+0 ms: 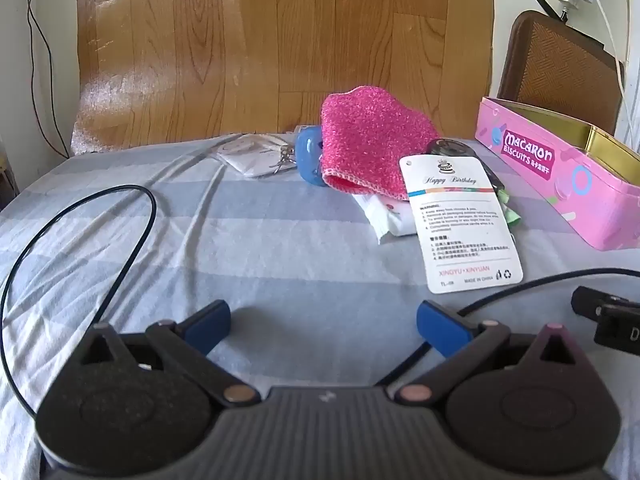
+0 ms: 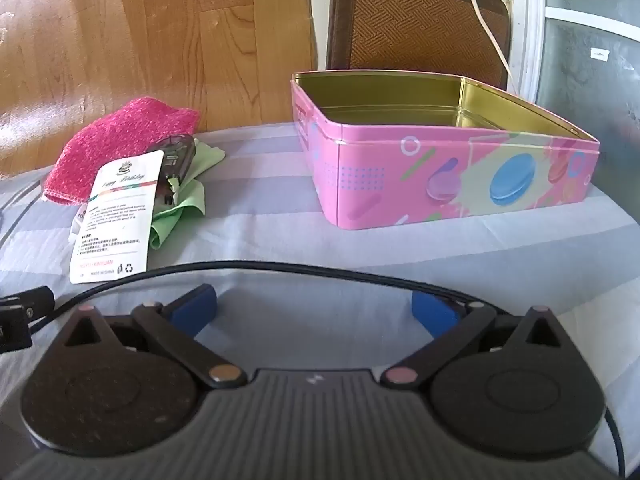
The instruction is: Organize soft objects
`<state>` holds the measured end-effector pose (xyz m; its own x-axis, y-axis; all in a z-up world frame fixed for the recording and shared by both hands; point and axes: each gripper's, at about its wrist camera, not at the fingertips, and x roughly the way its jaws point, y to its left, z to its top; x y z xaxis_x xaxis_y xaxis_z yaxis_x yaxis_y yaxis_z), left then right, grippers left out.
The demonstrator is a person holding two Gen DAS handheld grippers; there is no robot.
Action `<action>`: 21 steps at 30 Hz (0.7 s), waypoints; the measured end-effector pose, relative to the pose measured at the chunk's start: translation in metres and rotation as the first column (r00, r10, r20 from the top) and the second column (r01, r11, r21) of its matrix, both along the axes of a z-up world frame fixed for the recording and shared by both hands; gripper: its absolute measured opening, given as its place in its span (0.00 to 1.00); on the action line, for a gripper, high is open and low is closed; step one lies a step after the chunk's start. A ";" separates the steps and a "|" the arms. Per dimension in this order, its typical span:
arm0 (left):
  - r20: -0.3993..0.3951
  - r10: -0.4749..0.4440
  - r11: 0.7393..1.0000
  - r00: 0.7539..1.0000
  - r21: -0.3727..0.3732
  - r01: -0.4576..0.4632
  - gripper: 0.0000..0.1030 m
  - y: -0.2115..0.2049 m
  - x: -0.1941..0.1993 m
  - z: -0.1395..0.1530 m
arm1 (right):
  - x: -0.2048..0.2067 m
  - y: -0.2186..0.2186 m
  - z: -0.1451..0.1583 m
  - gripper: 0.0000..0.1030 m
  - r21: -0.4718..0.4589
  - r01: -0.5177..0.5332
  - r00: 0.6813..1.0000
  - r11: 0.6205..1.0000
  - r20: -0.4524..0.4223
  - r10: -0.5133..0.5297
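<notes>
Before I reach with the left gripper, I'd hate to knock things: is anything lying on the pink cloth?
Yes. The white birthday card overlaps the pink cloth's near right edge, and a blue ring leans against its left side.

I hold the left gripper (image 1: 323,326) and the right gripper (image 2: 314,308) tilted downward, jaws spread fully wide, nothing between the pads.

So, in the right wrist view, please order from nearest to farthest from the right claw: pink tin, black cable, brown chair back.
1. Black cable, just ahead of the right claw.
2. Pink tin, farther, to the right.
3. Brown chair back, behind the tin.
</notes>
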<state>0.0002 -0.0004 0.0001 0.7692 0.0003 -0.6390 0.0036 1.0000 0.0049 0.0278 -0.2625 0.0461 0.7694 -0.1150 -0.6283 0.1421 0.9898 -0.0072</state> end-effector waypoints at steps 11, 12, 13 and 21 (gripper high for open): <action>0.010 -0.012 1.000 1.000 0.007 0.012 1.00 0.005 -0.006 0.003 | -0.004 0.004 -0.001 1.00 0.001 -0.009 1.000 1.000 0.012 0.009; 0.006 -0.009 1.000 1.000 0.012 0.009 1.00 0.001 -0.002 0.002 | -0.003 0.003 -0.001 1.00 0.004 -0.009 1.000 1.000 0.010 0.009; 0.005 -0.013 1.000 1.000 0.015 0.013 1.00 0.001 -0.001 0.002 | -0.003 0.003 -0.001 1.00 0.007 -0.009 1.000 1.000 0.011 0.009; 0.013 -0.018 1.000 1.000 0.000 0.018 1.00 0.002 -0.003 0.001 | 0.004 0.000 0.000 1.00 0.003 -0.024 1.000 1.000 0.004 0.024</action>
